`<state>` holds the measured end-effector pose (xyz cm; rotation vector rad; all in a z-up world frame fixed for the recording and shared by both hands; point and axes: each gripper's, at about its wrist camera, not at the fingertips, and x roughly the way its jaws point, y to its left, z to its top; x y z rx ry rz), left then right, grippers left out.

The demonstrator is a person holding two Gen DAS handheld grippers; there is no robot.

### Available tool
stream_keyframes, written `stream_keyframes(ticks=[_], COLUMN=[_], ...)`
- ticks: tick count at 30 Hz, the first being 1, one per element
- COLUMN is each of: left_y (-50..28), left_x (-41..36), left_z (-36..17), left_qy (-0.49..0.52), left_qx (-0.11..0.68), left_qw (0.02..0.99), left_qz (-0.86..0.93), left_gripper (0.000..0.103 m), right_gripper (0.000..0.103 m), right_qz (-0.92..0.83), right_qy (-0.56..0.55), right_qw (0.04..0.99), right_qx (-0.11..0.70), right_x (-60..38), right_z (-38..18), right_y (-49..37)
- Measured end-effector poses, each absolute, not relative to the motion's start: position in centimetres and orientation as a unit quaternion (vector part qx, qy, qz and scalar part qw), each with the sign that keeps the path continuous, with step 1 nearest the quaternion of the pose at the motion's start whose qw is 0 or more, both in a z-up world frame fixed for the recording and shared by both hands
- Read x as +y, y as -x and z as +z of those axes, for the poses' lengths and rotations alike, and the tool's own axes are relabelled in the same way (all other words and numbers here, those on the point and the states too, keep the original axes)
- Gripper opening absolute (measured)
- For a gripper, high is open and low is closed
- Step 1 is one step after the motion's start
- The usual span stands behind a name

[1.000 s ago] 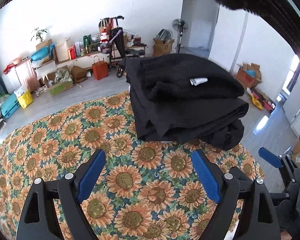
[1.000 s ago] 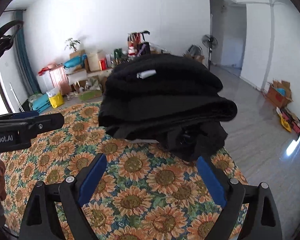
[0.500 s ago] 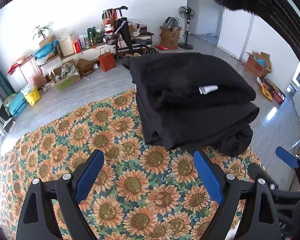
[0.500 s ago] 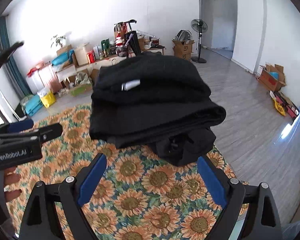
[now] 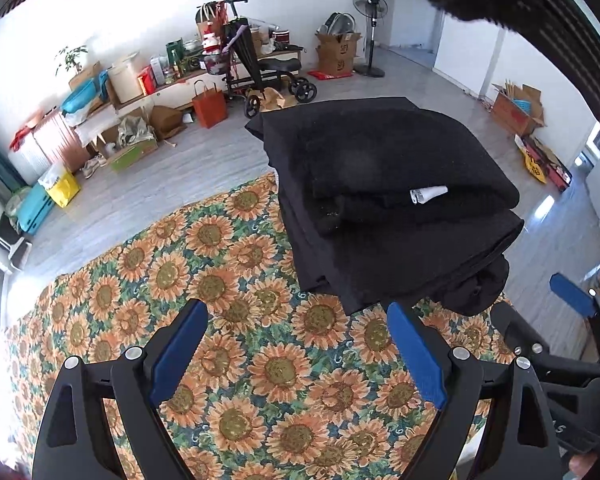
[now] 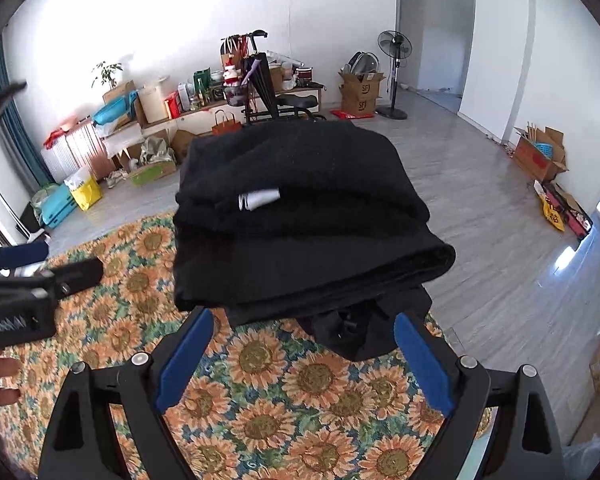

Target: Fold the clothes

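A stack of folded black clothes [image 5: 388, 200] lies on the far right part of a table covered with a sunflower cloth [image 5: 228, 320]; a white label [image 5: 428, 194] shows on the top piece. The stack also shows in the right wrist view [image 6: 300, 216]. My left gripper [image 5: 296, 352] is open and empty, above the cloth, short of the stack. My right gripper [image 6: 300, 356] is open and empty, near the stack's front edge. The right gripper shows at the right of the left wrist view [image 5: 568, 328], and the left gripper at the left of the right wrist view [image 6: 32, 276].
The table edge drops to a grey floor [image 6: 500, 240] on the right and behind. Boxes, bags, a black wheeled scooter [image 5: 260, 76] and a standing fan [image 6: 394, 76] stand along the far wall. A cardboard box [image 6: 540, 156] sits by the right wall.
Both grippers have risen and pulled back from the stack, so I see it from higher up. The stack has not moved. Both grippers stay open.
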<state>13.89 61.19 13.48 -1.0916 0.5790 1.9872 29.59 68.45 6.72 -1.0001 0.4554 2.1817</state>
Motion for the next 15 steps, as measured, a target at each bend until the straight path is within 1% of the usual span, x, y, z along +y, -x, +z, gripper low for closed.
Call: stream_keyframes(ticks=[11,15], left_y=[-13.9,-13.9], left_x=[61.2,60.9], left_z=[13.8,14.0], left_qy=[0.421,0.432], left_qx=[0.216,0.206], left_qw=[0.393,0.390], left_qz=[0.789,0.786], left_gripper=[0.091,0.091], right_gripper=[0.094,0.094], right_qz=[0.843,0.844], right_qy=[0.387,0.385], right_qw=[0.338,0.337], right_qx=[0.160,0.161], right_x=[68.1,67.9], right_z=[8.3,8.6], right_y=[-29.7,-29.7])
